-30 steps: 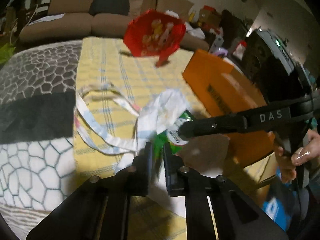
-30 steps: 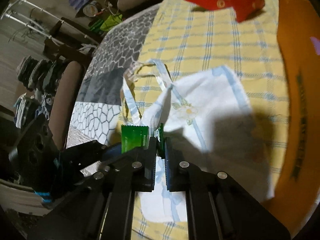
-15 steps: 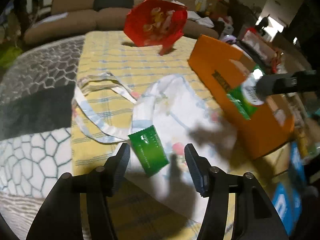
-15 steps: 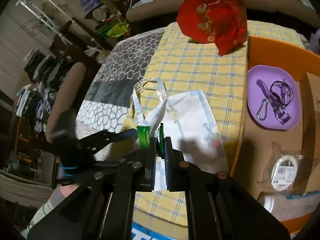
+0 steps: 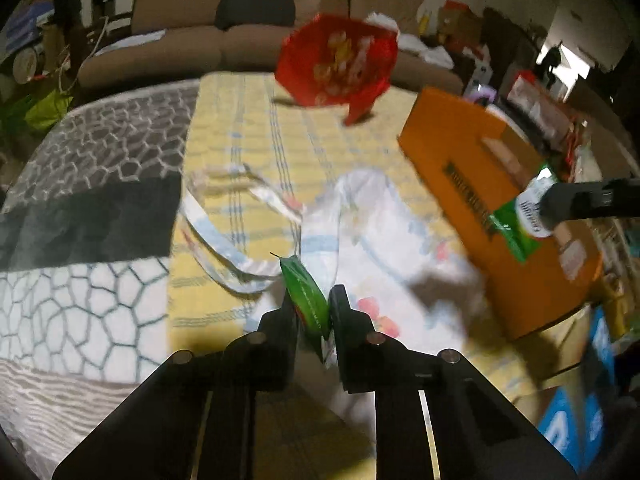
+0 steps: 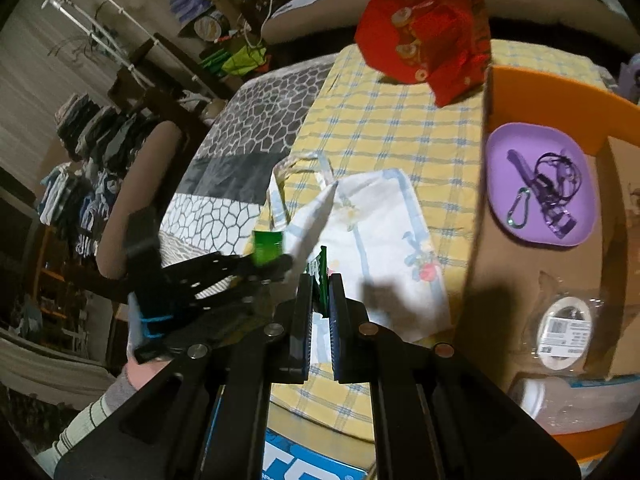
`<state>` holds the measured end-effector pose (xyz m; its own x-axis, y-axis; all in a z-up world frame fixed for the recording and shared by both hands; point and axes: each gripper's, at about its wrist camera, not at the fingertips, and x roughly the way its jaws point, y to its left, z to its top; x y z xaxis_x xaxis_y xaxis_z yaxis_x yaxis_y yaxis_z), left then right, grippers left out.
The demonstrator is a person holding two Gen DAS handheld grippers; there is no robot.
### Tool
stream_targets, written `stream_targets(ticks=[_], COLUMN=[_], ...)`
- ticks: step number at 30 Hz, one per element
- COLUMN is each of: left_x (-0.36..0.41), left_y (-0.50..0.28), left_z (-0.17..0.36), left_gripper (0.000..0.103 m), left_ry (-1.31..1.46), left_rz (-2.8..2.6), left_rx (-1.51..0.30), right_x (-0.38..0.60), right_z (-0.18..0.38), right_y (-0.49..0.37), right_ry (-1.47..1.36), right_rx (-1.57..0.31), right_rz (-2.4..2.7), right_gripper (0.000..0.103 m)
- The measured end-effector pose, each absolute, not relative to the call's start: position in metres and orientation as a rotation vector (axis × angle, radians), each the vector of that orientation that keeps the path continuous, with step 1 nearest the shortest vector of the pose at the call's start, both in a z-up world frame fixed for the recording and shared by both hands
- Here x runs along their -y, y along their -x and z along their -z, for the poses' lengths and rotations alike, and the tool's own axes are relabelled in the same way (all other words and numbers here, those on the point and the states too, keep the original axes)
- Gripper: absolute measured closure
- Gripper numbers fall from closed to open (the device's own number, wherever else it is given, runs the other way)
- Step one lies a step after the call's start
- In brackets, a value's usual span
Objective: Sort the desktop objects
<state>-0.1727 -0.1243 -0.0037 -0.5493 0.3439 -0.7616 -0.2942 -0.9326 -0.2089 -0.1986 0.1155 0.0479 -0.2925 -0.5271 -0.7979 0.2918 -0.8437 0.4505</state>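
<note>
Entry: two green sachets, one per claw, over the yellow checked surface [image 5: 248, 148].

Change noted. A second ago we had the left claw [image 5: 309, 312] pinched shut at the edge of the white cloth bag [image 5: 384, 232]. Half a second ago its jaws stood wide with a green sachet [image 5: 306, 300] lying flat on the bag between them. Now the jaws are closing, and the sachet stands on edge between the pads, tilted and lifted off the cloth. We judge this a regrasp: the packet was set down and retaken in a better hold.

The right claw [image 6: 320, 280] is clenched on a second green sachet [image 5: 520, 224]. From its own camera only a thin edge of the packet shows between the pads. A second ago it sat low, close to the left claw over the bag. Now it is higher and off to the side, at the orange cardboard box [image 5: 472, 168].

Meaning for the task. We judge both packets to be in hand and bound for sorting. The box already holds a purple plate [image 6: 536, 184] with a carabiner and cord, and a wrapped roll of tape [image 6: 564, 328].

Pose. Both claws point steeply down at the surface. A striped sleeve [image 6: 84, 420] shows behind the left claw.

Also present: red snack bag [image 5: 340, 64], upright at the far edge.
</note>
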Motion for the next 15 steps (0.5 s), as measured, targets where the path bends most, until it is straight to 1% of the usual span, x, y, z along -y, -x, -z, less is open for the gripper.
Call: stream_targets(ticks=[3,5,9,13,14,15], left_x=[0.126,0.123,0.122,0.113,0.112,0.11], left_y=[0.168,0.17,0.162,0.157,0.157,0.154], left_z=[-0.017,-0.026,-0.046,-0.05,-0.047,-0.044], left_gripper=[0.088,0.088,0.088,0.088,0.084,0.068], left_ry=[1.208,1.235,1.186,1.211,1.226,1.233], left_rz=[-2.484,-2.445,-2.422,-2.439,-2.439,-2.441], left_rx=[0.088,0.122,0.183,0.093,0.074,0.045], right_x=[-0.132,-0.143,-0.161,-0.17,-0.17,-0.17], right_z=[-0.063,-0.075,-0.091,-0.095,-0.095,-0.095], right_y=[0.199,0.199,0.196,0.19,0.187,0.184], right_ry=[-1.424,-1.405,-1.386,-1.375,-1.373,-1.372], right_rx=[0.323,0.337,0.342,0.368,0.371,0.368], right_rz=[2.189,2.21,2.244,2.237,2.232,2.227], right_gripper=[0.096,0.096,0.096,0.096,0.096,0.096])
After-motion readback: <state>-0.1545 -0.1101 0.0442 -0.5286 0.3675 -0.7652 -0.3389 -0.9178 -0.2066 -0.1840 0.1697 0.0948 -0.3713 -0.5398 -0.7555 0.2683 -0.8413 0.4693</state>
